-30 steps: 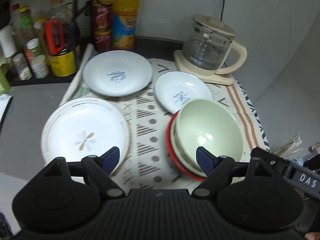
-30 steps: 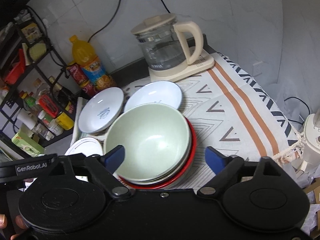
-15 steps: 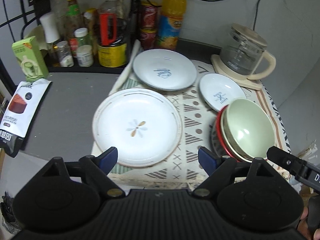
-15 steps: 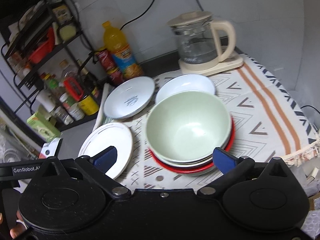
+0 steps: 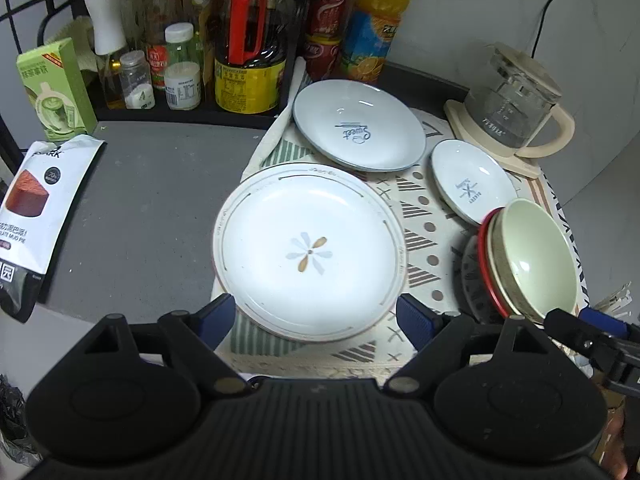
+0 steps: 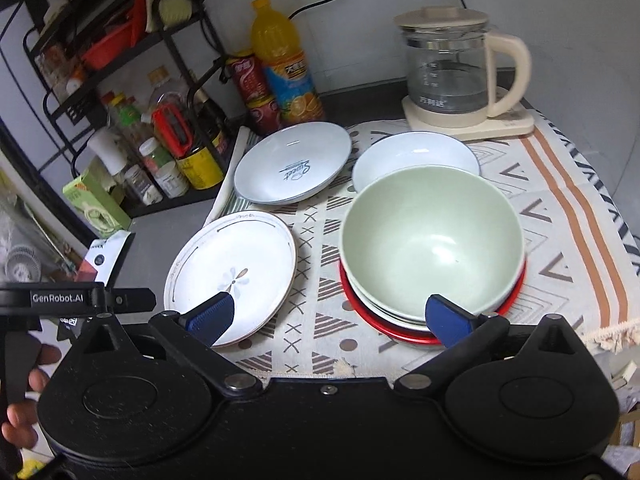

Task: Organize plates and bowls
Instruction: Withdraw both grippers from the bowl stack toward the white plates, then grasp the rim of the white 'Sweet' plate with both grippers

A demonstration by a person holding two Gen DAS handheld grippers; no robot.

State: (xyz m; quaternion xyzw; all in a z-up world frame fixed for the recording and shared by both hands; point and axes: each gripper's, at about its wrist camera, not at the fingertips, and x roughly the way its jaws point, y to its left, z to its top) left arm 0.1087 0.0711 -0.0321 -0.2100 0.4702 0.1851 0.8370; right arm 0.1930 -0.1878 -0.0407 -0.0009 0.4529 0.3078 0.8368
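From the left wrist view, the left gripper (image 5: 316, 316) hangs over the near edge of the tabletop (image 5: 160, 200). Its blue fingers (image 5: 214, 316) are spread wide and hold nothing. The flower plate (image 5: 310, 248) lies flat between them, on the patterned cloth (image 5: 420, 240) near the front edge. I think the fingers line up on it to pick it up. The plate is round, so it has no long side; its open face looks up. The "Sweet" plate (image 5: 360, 128) sits behind it, toward the back edge. The small plate (image 5: 472, 184) sits right of that.

From the right wrist view, the right gripper (image 6: 328, 318) has just been opening; its fingers (image 6: 448, 320) are spread wide and hold nothing. The green bowl (image 6: 432, 240) sits on top of a stack, with the red bowl (image 6: 400, 332) at the bottom. Stacking saves room. The bowls face up.
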